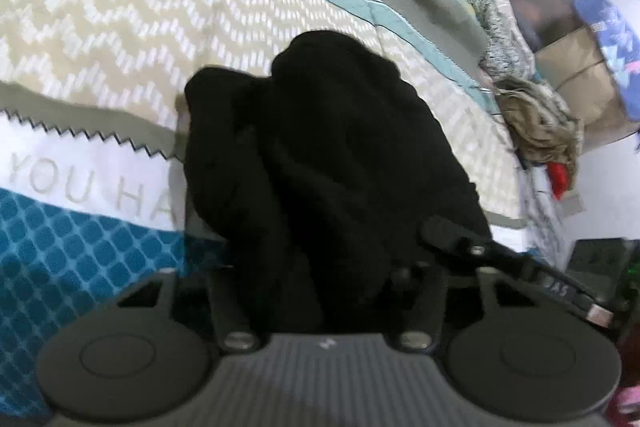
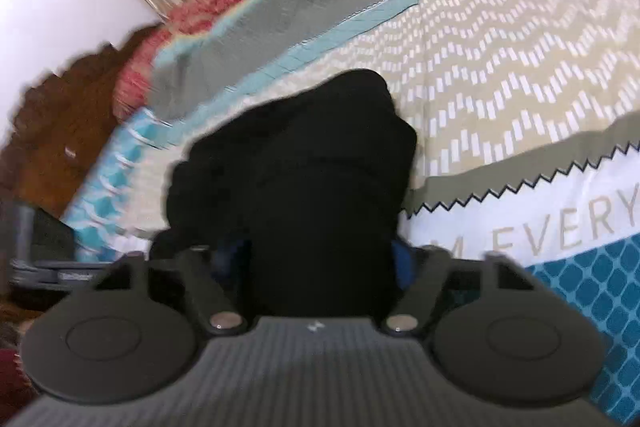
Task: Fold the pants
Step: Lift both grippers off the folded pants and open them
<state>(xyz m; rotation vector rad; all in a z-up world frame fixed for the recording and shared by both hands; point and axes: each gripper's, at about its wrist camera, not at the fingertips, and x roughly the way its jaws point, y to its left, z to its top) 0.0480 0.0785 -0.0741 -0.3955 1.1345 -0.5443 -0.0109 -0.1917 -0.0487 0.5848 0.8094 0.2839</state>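
Here we grip bunched black pants (image 1: 320, 155), left claw (image 1: 320, 259) clamped on them, right claw (image 2: 316, 251) likewise, above the patterned bedspread (image 1: 120, 27).

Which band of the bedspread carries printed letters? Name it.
The white band, printed with grey capitals. It lies between the black zigzag edge and the blue lattice band; the cream chevron band has dashes only.

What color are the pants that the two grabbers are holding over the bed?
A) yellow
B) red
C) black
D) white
C: the pants bunched between the fingers of the left gripper and the right gripper are plain black in both wrist views, dark against the pale zigzag bedspread.
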